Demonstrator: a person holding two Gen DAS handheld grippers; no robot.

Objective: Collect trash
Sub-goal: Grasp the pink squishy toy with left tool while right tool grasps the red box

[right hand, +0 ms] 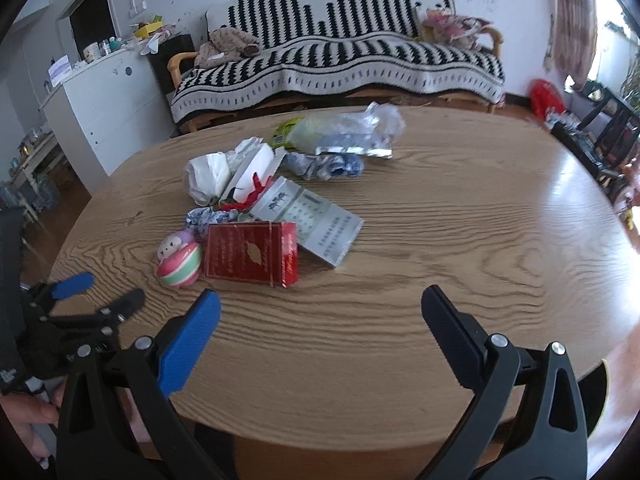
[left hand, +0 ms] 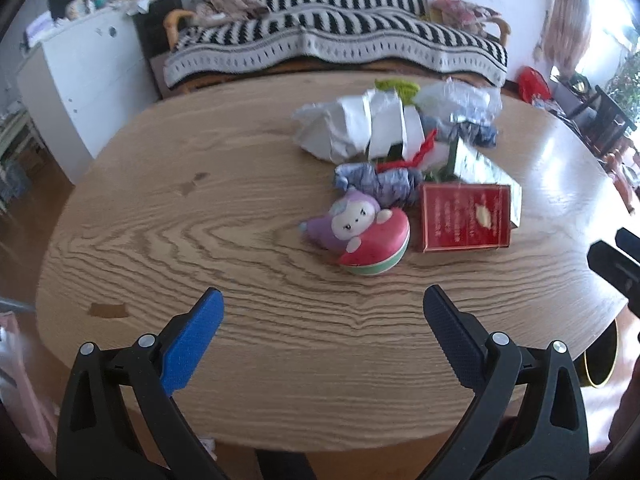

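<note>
Both grippers, left (left hand: 323, 304) and right (right hand: 321, 304), hover with jaws wide apart, holding nothing. Ahead on the oval wooden table (left hand: 200, 220), a red rectangular carton (left hand: 466, 217) fronts the crumpled litter.

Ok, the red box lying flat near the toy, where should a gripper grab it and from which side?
Probably the red box by its two long side edges, coming from above: it lies flat with its broad face up. The right gripper is open and nearest. Mind the toy close on one side and the silver box behind.
</note>
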